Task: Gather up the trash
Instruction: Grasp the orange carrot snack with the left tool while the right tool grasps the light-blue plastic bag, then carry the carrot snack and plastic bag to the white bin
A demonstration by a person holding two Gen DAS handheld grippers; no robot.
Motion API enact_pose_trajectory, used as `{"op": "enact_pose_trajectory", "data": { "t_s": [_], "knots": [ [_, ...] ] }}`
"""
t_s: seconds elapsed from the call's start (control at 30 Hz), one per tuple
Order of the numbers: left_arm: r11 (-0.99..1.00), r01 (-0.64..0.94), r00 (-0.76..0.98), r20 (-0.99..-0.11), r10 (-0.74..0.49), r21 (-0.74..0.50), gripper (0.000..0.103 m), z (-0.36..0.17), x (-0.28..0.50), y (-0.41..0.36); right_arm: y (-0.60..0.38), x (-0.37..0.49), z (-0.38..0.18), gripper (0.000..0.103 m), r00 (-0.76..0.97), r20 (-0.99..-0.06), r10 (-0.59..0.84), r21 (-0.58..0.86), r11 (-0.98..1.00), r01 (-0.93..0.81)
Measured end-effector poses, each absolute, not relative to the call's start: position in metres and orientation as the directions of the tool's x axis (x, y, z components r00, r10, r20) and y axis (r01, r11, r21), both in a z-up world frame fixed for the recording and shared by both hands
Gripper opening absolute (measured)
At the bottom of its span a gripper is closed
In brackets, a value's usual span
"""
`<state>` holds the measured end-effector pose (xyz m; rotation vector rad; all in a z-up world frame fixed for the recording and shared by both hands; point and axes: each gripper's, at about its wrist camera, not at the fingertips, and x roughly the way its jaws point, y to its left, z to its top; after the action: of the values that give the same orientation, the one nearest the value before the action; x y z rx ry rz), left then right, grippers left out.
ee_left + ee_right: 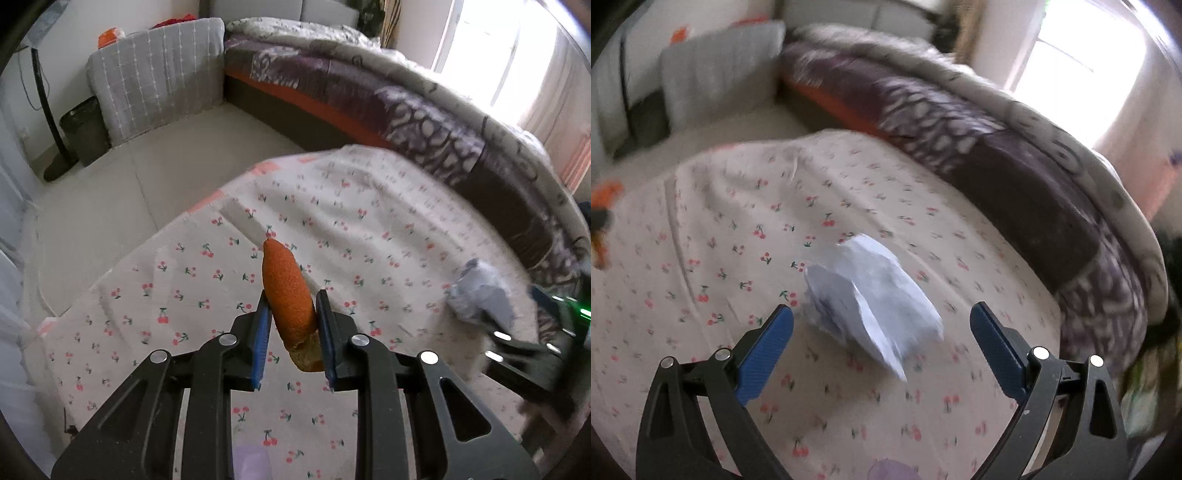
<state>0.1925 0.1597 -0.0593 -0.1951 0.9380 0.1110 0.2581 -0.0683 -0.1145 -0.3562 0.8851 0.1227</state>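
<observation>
- A cherry-print cloth [354, 221] is covering the work surface below both pairs of fingers, wrinkled and bare apart from the trash.
- Beyond the fingertips, a bed with a purple patterned blanket [424, 122] is running along the far side of the cloth, with a bright window [491, 51] behind it.
- Left of the left gripper [291, 306], pale floor tiles [110, 184] are lying open up to a grey quilted cushion [159, 85] and a dark bin [83, 125] by the wall.
- The left gripper is clamping an orange peel [286, 295] between its blue pads [260, 332], the peel's tip sticking out past the fingertips, off the cloth.
- The right gripper [882, 325] is standing wide apart and empty, its fingers flanking a crumpled white paper [875, 295] lying on the cloth without touching it.
- The cloth's left edge is dropping to the floor.
</observation>
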Motion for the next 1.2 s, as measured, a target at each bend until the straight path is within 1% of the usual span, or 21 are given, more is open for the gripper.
{"op": "enact_pose_trajectory", "data": {
  "t_s": [0.1,0.17,0.2,0.23,0.3,0.37,0.53,0.77,0.9,1.2],
  "knots": [
    [0.980,-0.167,0.620,-0.785,0.016,-0.111,0.023,-0.044,0.184,0.162,-0.072,0.278,-0.131,0.093,0.601,-0.797,-0.060,-0.252,0.937,-0.241],
    [0.980,-0.170,0.642,-0.766,0.032,-0.101,0.023,-0.038,0.180,0.164,-0.080,0.285,-0.141,0.082,0.565,-0.825,-0.018,-0.184,0.954,-0.239],
    [0.980,-0.172,0.656,-0.753,0.037,-0.102,0.023,-0.034,0.179,0.166,-0.085,0.289,-0.144,0.064,0.540,-0.842,0.018,-0.127,0.965,-0.230],
    [0.979,-0.173,0.664,-0.747,0.036,-0.107,0.023,-0.031,0.177,0.169,-0.088,0.291,-0.144,0.058,0.530,-0.847,0.038,-0.085,0.975,-0.206],
    [0.977,-0.179,0.673,-0.739,0.034,-0.119,0.023,-0.027,0.174,0.175,-0.087,0.290,-0.141,0.051,0.534,-0.844,0.044,-0.057,0.983,-0.172],
    [0.975,-0.187,0.677,-0.735,0.036,-0.124,0.023,-0.025,0.172,0.180,-0.083,0.283,-0.136,0.048,0.554,-0.831,0.052,-0.036,0.988,-0.147],
    [0.968,-0.199,0.694,-0.719,0.029,-0.154,0.023,-0.017,0.165,0.190,-0.073,0.258,-0.106,0.047,0.626,-0.772,0.107,0.052,0.993,-0.107],
    [0.972,-0.174,0.744,-0.668,0.023,-0.160,0.023,0.002,0.153,0.186,-0.054,0.210,-0.050,0.047,0.734,-0.670,0.111,0.055,0.993,-0.100],
    [0.975,-0.153,0.756,-0.654,0.009,-0.163,0.023,0.007,0.147,0.180,-0.052,0.176,-0.028,0.048,0.779,-0.618,0.104,0.066,0.995,-0.080],
    [0.987,-0.085,0.774,-0.632,-0.020,-0.136,0.023,0.008,0.134,0.155,-0.080,0.116,-0.011,0.048,0.807,-0.585,0.083,0.109,0.994,-0.023]
  ]
}}
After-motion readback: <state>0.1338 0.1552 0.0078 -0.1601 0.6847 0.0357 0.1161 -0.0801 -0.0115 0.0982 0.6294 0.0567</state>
